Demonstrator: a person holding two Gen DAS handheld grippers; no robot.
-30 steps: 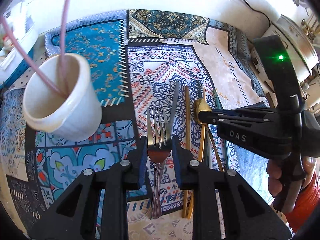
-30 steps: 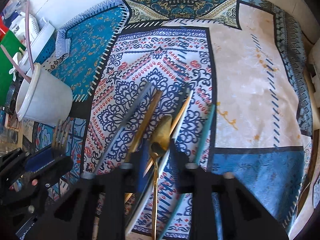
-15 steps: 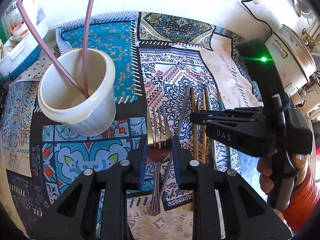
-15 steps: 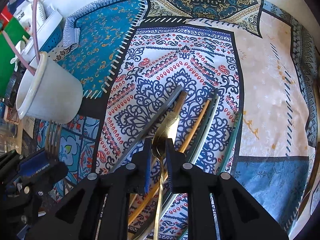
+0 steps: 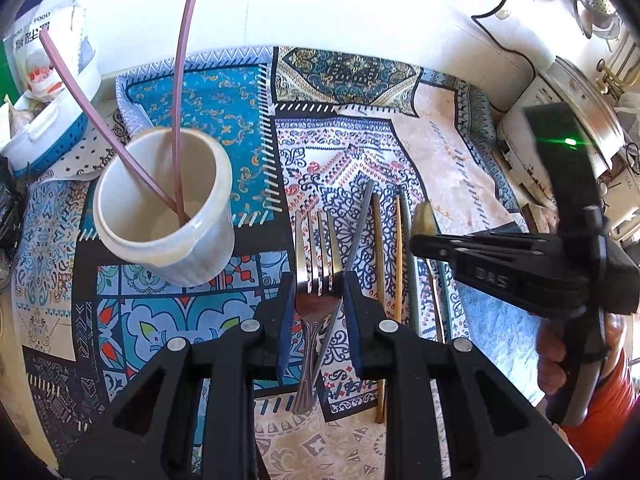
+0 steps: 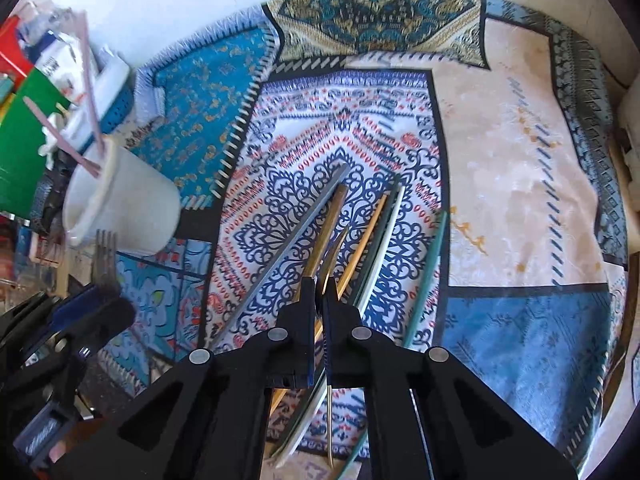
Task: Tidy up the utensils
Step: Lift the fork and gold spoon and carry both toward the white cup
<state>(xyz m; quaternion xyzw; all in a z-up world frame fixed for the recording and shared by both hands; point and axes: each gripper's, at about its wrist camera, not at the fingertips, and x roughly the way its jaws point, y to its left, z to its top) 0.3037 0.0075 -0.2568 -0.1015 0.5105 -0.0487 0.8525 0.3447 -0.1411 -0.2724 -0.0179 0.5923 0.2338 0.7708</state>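
- Patterned cloth covers the table; the white cup stands on it and serves as landmark.
- Left of the cup, at the cloth's edge, sit a blue-and-white basket and a food bag.
- Inside the cup lean two pink sticks; I judge these the only utensils sorted so far.
- Just right of the cup, the left gripper clamps a silver fork by its neck, tines pointing away, handle hanging below the jaws and seemingly lifted off the cloth.
- Further right of the cup lies a row of long pieces on the cloth: one grey stick, one dark gold stick, one thin orange stick, one white piece with a dark one beside it, and one green stick. Overlap makes this count uncertain.
- Among that row, the right gripper has its jaws pinched tight on a gold spoon, held edge-on, its handle running down between the fingers.
- Far right of the cup, a hand grips that tool's handle.
- Progress looks early: fork and spoon are picked up but not yet in the cup, and about six pieces remain.
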